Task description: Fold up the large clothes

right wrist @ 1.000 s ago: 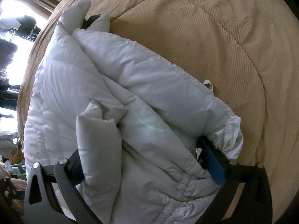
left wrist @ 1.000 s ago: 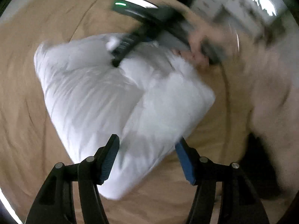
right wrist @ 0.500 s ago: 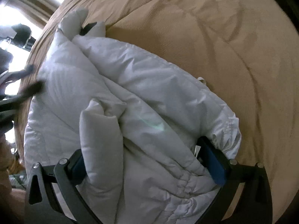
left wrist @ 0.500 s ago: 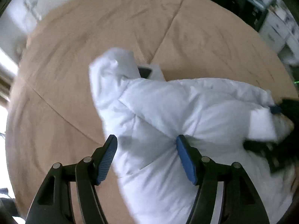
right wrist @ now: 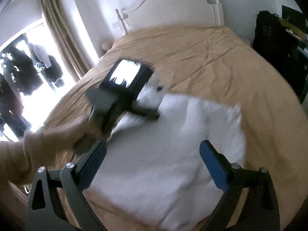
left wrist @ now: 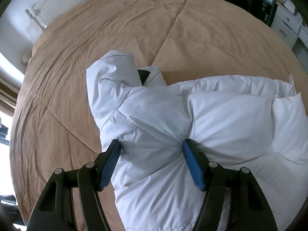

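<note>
white puffer jacket (left wrist: 221,119) lies bundled on the tan bedspread (left wrist: 115,38), collar end far-left, bulk trailing right; left gripper (left wrist: 152,154) sits on it, jaws spread wide with padding bulging between the blue pads, nothing pinched tight; right gripper (right wrist: 153,154) hovers above the jacket, jaws wide apart and holding nothing; my read: a fold is being pressed flat; best to bear down square on the crease, squeeze air out slowly, and bring the right one in to pin the far edge so the slippery shell doesn't spring open
</note>
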Tool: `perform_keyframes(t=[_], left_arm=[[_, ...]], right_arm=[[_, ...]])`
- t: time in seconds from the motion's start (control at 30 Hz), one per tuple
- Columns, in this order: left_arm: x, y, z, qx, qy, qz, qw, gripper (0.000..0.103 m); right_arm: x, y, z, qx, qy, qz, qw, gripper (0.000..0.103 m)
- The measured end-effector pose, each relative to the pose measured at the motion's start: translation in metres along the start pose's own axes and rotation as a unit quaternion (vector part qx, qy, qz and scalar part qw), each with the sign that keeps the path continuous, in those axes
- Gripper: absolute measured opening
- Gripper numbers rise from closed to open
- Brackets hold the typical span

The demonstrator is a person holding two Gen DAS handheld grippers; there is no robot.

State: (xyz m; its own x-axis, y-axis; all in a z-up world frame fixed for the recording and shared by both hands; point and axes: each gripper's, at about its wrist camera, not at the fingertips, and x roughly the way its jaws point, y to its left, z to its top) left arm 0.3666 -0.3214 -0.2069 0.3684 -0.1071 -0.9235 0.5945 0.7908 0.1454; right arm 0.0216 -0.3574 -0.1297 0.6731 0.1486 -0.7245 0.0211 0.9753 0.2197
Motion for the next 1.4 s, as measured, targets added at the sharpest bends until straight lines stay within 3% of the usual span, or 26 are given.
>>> perform_keyframes(t=[0.03, 0.13, 0.23, 0.37, 0.47, 0.6, 0.67, 0.83, 0.93, 1.03, 1.13, 1.23, 1.4], left_arm=[[-0.001, -0.002, -0.003, -0.001, 0.000, 0.001, 1.0000, 0.067], [0.001, -0.002, -0.005, -0.007, 0.000, -0.012, 0.9999, 0.070], [-0.011, -0.005, -0.001, 0.002, -0.005, -0.024, 0.9997, 0.073], [-0.052, -0.024, 0.009, 0.036, -0.041, -0.033, 0.9980, 0.069], [-0.069, -0.078, 0.007, 0.135, -0.043, -0.052, 0.9886, 0.072], [-0.040, -0.143, 0.010, 0.229, -0.048, 0.035, 0.9716, 0.072], [-0.028, -0.153, 0.021, 0.228, -0.052, 0.050, 0.9711, 0.072], [0.021, -0.151, 0.057, 0.184, 0.000, 0.039, 0.9820, 0.075], [0.030, -0.131, 0.079, 0.119, 0.035, -0.013, 0.9922, 0.076], [0.001, -0.088, 0.093, 0.045, 0.023, -0.079, 0.9956, 0.072], [-0.045, -0.046, 0.085, 0.033, -0.027, -0.065, 0.9970, 0.072], [-0.081, 0.002, 0.043, 0.033, -0.059, -0.043, 0.9968, 0.077], [-0.086, 0.059, -0.043, 0.006, -0.059, -0.050, 0.9970, 0.079]], right_arm=[[0.009, 0.003, -0.020, -0.010, 0.005, 0.018, 1.000, 0.097], [0.046, -0.009, -0.072, -0.009, 0.043, -0.035, 0.998, 0.098], [0.051, -0.041, -0.105, 0.081, 0.022, 0.025, 0.996, 0.098], [0.053, -0.037, -0.114, 0.073, 0.018, 0.010, 0.997, 0.098], [0.055, -0.032, -0.118, 0.075, 0.018, 0.008, 0.997, 0.099], [0.055, -0.027, -0.122, 0.080, 0.017, 0.004, 0.997, 0.099], [0.054, -0.029, -0.121, 0.087, 0.014, 0.001, 0.996, 0.099], [0.051, -0.026, -0.126, 0.104, 0.009, 0.003, 0.995, 0.099], [0.052, -0.022, -0.127, 0.104, 0.009, -0.002, 0.995, 0.099], [0.051, -0.019, -0.126, 0.104, 0.012, -0.005, 0.994, 0.100], [0.044, -0.015, -0.120, 0.104, 0.016, -0.019, 0.994, 0.100], [0.038, -0.018, -0.106, 0.123, 0.018, -0.040, 0.991, 0.100], [0.019, -0.011, -0.101, 0.156, 0.008, -0.120, 0.980, 0.103]])
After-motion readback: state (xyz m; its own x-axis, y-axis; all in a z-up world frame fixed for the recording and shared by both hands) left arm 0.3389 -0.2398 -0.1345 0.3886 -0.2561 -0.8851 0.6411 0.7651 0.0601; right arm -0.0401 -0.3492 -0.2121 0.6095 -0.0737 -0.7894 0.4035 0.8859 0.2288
